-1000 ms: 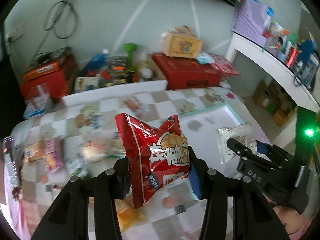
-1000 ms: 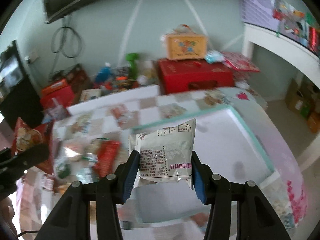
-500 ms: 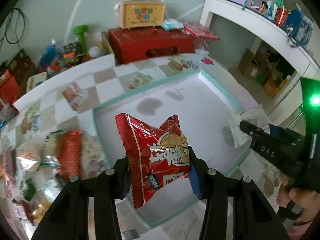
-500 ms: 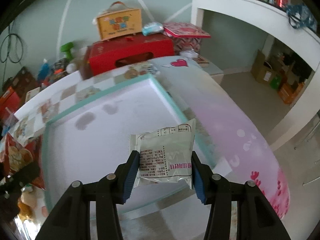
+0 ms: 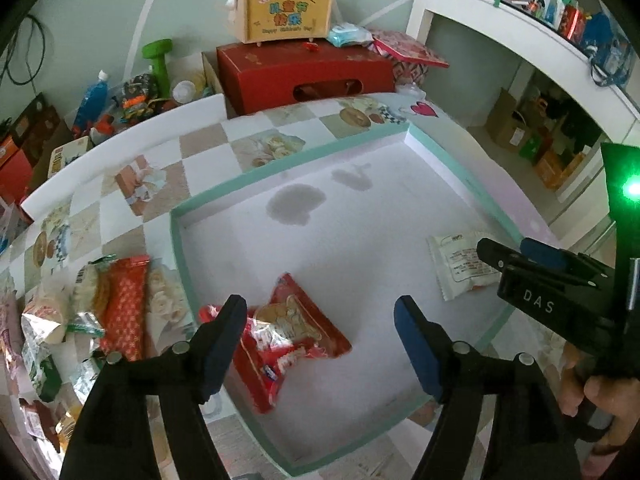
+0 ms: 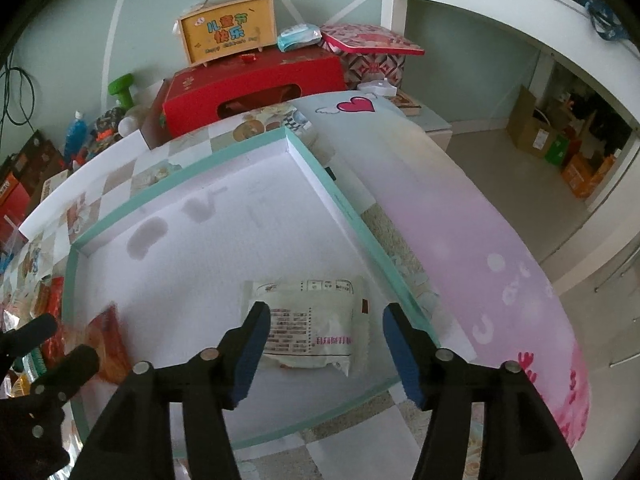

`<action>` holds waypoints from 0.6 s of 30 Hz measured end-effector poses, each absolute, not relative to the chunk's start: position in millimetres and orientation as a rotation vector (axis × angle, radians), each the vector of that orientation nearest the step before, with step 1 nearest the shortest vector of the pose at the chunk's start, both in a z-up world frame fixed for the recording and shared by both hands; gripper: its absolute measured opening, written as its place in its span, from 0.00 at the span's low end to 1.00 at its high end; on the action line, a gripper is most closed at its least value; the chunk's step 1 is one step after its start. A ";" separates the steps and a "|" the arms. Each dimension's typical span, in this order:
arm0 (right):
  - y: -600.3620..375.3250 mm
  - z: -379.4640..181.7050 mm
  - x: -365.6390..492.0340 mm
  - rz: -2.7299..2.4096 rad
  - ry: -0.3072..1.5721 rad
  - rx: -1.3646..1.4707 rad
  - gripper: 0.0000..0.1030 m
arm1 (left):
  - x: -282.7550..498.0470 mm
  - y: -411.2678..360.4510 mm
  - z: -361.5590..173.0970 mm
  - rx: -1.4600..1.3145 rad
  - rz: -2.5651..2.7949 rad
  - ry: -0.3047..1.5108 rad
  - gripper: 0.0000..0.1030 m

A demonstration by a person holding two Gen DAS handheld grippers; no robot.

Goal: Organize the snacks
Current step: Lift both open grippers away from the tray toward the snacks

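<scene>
Soft, even daylight fills both fisheye views, with dark vignetting at the corners and straight edges bowed near the rim. The white tray (image 5: 416, 142) floor is bright, nearly washed out, with faint grey shadows on it. A green lamp (image 5: 632, 190) flares at the right edge. The red packet (image 6: 108, 344) is motion-blurred in the right wrist view.

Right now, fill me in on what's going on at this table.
A person with a claw in each hand is sorting snacks into a shallow teal-rimmed tray. The left claw has just been opening, and the red snack packet lies in the tray. The right claw has likewise been opening over the white snack packet. More packets wait outside the tray.
</scene>
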State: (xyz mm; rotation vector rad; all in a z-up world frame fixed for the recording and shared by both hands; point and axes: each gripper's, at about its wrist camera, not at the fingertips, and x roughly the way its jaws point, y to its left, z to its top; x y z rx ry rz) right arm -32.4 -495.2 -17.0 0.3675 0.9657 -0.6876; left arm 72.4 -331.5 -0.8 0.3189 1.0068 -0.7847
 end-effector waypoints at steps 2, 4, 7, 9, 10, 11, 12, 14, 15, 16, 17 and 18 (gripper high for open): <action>-492.9 -14.6 -32.3 -0.682 0.960 0.367 0.71 | 74.3 -325.0 2.4 0.304 -0.778 1.004 0.81; -489.3 -12.5 -31.9 -0.672 0.956 0.362 0.84 | 76.7 -313.3 6.4 0.279 -0.766 0.994 0.90; -480.8 -11.0 -31.3 -0.653 0.948 0.345 1.00 | 80.1 -294.8 10.6 0.260 -0.729 0.967 0.96; -474.7 -10.7 -31.6 -0.647 0.945 0.335 1.00 | 83.8 -282.0 12.6 0.243 -0.698 0.952 0.99; -470.3 -9.0 -32.2 -0.644 0.933 0.331 1.00 | 85.7 -275.5 13.4 0.230 -0.685 0.947 0.99; -467.6 -7.3 -32.1 -0.644 0.922 0.329 1.00 | 88.0 -267.5 14.4 0.214 -0.669 0.945 0.99; -464.8 -5.2 -32.0 -0.643 0.909 0.325 1.00 | 90.8 -257.7 15.4 0.191 -0.653 0.944 0.99; -455.3 1.6 -30.3 -0.639 0.877 0.315 1.00 | 96.2 -238.6 17.1 0.150 -0.619 0.942 0.99; -450.6 5.0 -28.8 -0.634 0.863 0.310 1.00 | 98.4 -229.2 18.0 0.133 -0.605 0.940 0.99; -446.3 8.3 -27.3 -0.630 0.849 0.305 1.00 | 99.6 -223.2 18.4 0.123 -0.595 0.939 0.99; -440.4 12.4 -25.1 -0.623 0.832 0.300 1.00 | 101.6 -214.5 19.3 0.110 -0.579 0.935 0.99; -435.6 15.7 -23.2 -0.615 0.823 0.297 1.00 | 104.0 -204.4 20.5 0.099 -0.555 0.929 0.99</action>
